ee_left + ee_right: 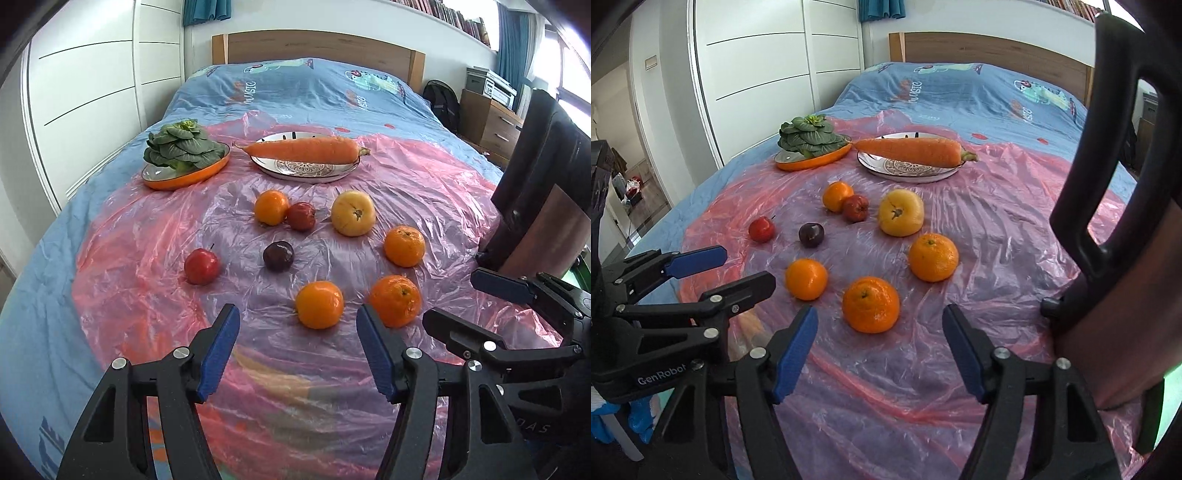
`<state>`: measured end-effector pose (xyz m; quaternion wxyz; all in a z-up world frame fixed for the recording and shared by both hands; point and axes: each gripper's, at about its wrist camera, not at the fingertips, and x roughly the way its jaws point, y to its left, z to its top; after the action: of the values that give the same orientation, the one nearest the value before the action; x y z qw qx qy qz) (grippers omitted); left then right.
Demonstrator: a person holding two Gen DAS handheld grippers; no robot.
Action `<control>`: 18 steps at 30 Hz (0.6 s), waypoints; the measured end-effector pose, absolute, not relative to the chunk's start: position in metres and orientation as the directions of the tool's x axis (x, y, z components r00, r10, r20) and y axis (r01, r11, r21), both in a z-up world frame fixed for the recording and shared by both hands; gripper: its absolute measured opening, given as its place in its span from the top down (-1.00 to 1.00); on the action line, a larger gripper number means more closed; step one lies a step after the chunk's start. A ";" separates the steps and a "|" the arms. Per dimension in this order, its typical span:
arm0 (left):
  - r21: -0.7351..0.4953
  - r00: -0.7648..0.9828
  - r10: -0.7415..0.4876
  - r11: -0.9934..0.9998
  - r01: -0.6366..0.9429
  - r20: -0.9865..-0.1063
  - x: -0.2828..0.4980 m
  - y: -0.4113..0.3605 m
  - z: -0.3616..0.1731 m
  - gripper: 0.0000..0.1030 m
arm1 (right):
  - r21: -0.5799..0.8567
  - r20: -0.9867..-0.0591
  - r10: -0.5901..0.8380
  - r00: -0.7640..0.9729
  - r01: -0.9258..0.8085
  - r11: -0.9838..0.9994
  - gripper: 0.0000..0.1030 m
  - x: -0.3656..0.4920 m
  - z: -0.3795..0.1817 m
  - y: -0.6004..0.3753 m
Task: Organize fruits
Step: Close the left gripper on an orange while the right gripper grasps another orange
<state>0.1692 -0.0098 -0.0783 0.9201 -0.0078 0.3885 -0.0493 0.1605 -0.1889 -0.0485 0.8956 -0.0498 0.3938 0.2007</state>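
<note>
A bedroom: the bed (110, 221) carries a pink plastic sheet (147, 280), with greens on an orange dish (184, 177) and a carrot on a plate (303, 173) toward the headboard. Eight fruits (319, 304) lie loose mid-sheet, unsorted, none on a dish, so sorting seems not yet begun. The left gripper (297, 350) and right gripper (879, 350) hover at the bed's foot edge, both spread wide and empty

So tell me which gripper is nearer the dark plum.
Left. The left gripper hangs open in front of the dark plum, slightly to its right; the right gripper, also open, sits farther off to the plum's right.
</note>
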 end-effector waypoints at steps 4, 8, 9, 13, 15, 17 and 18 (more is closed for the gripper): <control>-0.049 0.691 -0.102 0.994 0.096 -0.715 0.179 -0.011 -0.090 -0.15 | 0.068 -0.727 0.336 0.599 -0.424 0.903 -0.91 0.172 -0.056 -0.188; -0.069 0.670 -0.124 0.992 0.108 -0.732 0.187 -0.010 -0.103 -0.07 | 0.087 -0.728 0.358 0.585 -0.439 0.894 -0.83 0.180 -0.062 -0.188; -0.075 0.666 -0.130 0.991 0.111 -0.735 0.189 -0.010 -0.105 -0.05 | 0.094 -0.730 0.364 0.579 -0.442 0.892 -0.79 0.182 -0.064 -0.187; -0.096 0.655 -0.153 0.988 0.122 -0.740 0.194 -0.008 -0.112 0.02 | 0.118 -0.737 0.381 0.558 -0.448 0.886 -0.60 0.188 -0.073 -0.185; -0.122 0.645 -0.176 0.984 0.128 -0.744 0.198 -0.006 -0.115 0.06 | 0.138 -0.740 0.392 0.547 -0.446 0.884 -0.58 0.192 -0.078 -0.185; -0.144 0.635 -0.198 0.980 0.136 -0.747 0.202 -0.004 -0.117 0.08 | 0.175 -0.740 0.412 0.532 -0.440 0.881 -0.54 0.196 -0.083 -0.187; -0.155 0.628 -0.209 0.978 0.140 -0.749 0.203 -0.003 -0.119 0.08 | 0.185 -0.740 0.419 0.527 -0.439 0.879 -0.53 0.198 -0.085 -0.187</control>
<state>0.2031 -0.0032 -0.1186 0.9014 -0.0412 0.4201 -0.0966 0.1981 -0.1870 -0.0854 0.8736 -0.0119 0.4201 0.2454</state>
